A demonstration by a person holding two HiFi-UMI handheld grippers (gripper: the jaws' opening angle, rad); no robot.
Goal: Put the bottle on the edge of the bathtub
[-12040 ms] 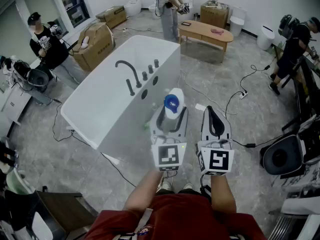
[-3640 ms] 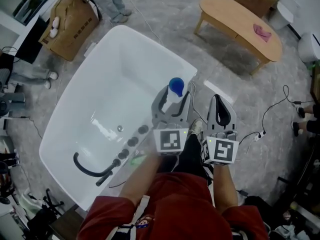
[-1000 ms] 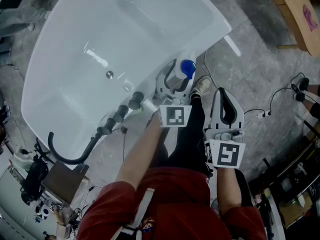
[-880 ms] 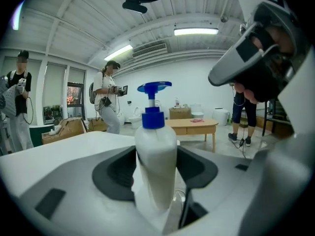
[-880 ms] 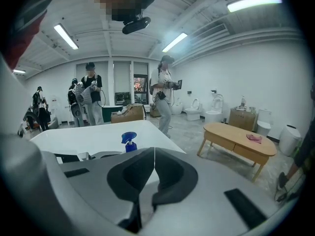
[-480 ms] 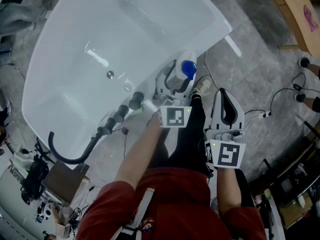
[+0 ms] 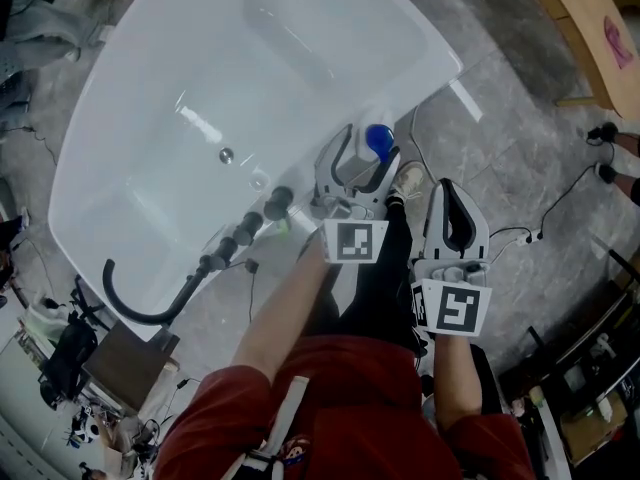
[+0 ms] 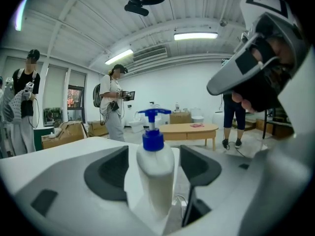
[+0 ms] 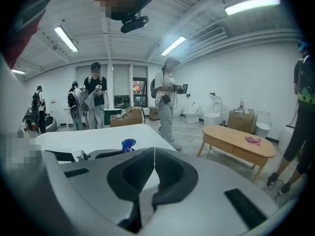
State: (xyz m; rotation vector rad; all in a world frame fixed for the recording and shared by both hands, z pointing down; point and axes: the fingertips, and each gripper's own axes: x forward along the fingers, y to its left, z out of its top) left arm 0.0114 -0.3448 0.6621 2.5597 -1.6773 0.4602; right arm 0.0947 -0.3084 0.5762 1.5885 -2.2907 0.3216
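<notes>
Left tongs (image 7: 365, 153): jaws opening, pads clear of the bottle on both sides.
White plastic pump bottle with blue pump head (image 8: 155, 178): upright between the left jaws, standing on the near rim of the white oval bathtub (image 7: 438, 53), right of the dark tap fittings (image 7: 247, 230).
Right tongs (image 9: 153, 168): clenched, nothing between the jaws, held beside the tub over grey floor (image 7: 520, 158).
</notes>
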